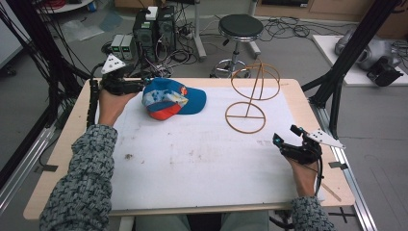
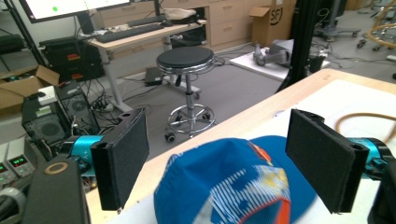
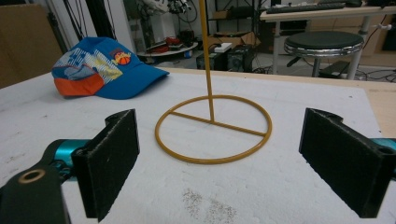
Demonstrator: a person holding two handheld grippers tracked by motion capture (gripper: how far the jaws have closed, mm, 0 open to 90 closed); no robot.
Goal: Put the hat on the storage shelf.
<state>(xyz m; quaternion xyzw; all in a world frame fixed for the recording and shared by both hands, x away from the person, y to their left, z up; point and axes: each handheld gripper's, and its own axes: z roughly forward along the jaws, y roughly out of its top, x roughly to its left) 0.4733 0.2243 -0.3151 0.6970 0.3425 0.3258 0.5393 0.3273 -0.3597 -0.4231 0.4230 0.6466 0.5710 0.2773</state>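
Cap [image 1: 173, 97], blue with an orange back panel and a white patterned side, lies on the white mat [image 1: 192, 159] toward the far left of the desk [image 1: 57, 159], its brim pointing toward the wire stand. The left tool [image 1: 139, 85] sits at the cap's left edge, held in the person's left hand [image 1: 111, 107]; in the left gripper view its two black jaws stand wide apart, released, with the cap's crown just below and between them and not gripped. The wire stand [image 1: 248, 98], a thin yellow-brown frame with a round base ring flat on the mat, an upright rod and a second ring up top, stands right of the cap, apart from it. The right tool [image 1: 286, 137] rests near the desk's right edge, held in the right hand [image 1: 303, 175], its jaws likewise spread and empty; in the right gripper view they frame the stand's base ring, which lies ahead of them. A black round stool [image 1: 239, 29] stands on the floor beyond the desk.
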